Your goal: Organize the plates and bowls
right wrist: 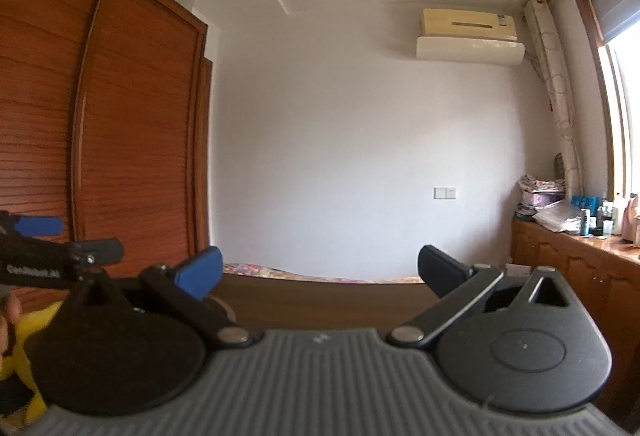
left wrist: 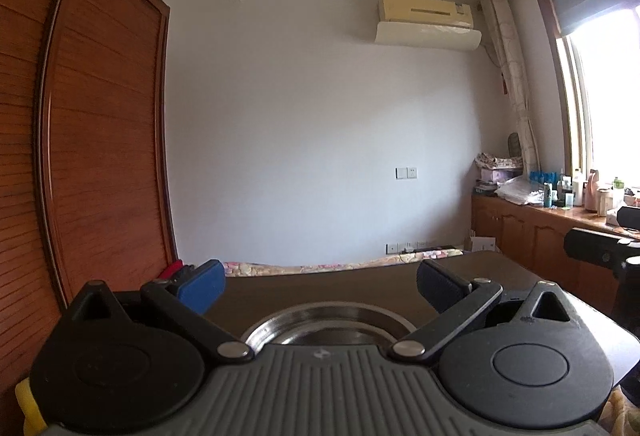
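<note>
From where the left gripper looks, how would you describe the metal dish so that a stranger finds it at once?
Find the dark brown wooden table before the white wall. On its near edge, just under the open left gripper, sits a round, shallow, shiny steel plate. It is the only metallic, reflective thing there.

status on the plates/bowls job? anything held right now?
Done: cannot tell, since only one metal bowl shows, resting on the brown table. In hand: nothing; the left gripper and right gripper are both open and empty. Left: unclear, because other dishes and any stacking spot are out of view.
</note>
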Tool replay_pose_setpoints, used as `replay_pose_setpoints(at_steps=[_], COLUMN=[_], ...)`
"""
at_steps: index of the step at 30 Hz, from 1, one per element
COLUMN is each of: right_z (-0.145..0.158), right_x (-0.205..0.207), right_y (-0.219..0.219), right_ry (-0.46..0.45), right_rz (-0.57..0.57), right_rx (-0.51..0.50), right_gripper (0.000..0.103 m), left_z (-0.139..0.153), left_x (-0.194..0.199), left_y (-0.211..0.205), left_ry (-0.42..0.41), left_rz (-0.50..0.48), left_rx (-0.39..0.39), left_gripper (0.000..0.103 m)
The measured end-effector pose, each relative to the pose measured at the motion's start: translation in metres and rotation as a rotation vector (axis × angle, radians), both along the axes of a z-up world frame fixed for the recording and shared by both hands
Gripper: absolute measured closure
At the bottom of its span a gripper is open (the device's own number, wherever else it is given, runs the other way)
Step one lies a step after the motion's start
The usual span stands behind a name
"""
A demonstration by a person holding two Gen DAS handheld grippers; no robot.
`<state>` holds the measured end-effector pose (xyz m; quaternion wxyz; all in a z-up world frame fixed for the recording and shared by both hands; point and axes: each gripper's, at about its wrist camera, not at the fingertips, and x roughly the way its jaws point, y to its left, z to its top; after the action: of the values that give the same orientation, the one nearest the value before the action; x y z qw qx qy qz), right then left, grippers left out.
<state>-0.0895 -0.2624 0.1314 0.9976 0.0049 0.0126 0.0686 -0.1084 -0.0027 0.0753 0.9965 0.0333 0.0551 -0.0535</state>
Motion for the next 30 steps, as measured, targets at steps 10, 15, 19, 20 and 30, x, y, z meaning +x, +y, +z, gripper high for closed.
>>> replay_pose_setpoints(at_steps=[10, 15, 19, 20, 30], right_z=[-0.019, -0.020, -0.018, -0.018, -0.017], right_x=[0.006, 0.007, 0.005, 0.005, 0.003], right_y=[0.004, 0.007, 0.008, 0.008, 0.007], right_ry=[0.049, 0.059, 0.057, 0.058, 0.058], right_rz=[-0.039, -0.055, -0.058, -0.058, -0.067], right_rx=[0.003, -0.006, -0.004, -0.003, -0.003], right_gripper=[0.000, 0.000, 0.000, 0.000, 0.000], left_z=[-0.015, -0.018, -0.018, -0.018, -0.018], left_x=[0.008, 0.009, 0.009, 0.009, 0.007], left_y=[0.000, 0.003, 0.003, 0.004, 0.001], left_ry=[0.054, 0.064, 0.062, 0.061, 0.058], left_rz=[0.010, 0.015, 0.017, 0.017, 0.015], left_rx=[0.007, 0.002, 0.004, 0.004, 0.013], left_gripper=[0.000, 0.000, 0.000, 0.000, 0.000])
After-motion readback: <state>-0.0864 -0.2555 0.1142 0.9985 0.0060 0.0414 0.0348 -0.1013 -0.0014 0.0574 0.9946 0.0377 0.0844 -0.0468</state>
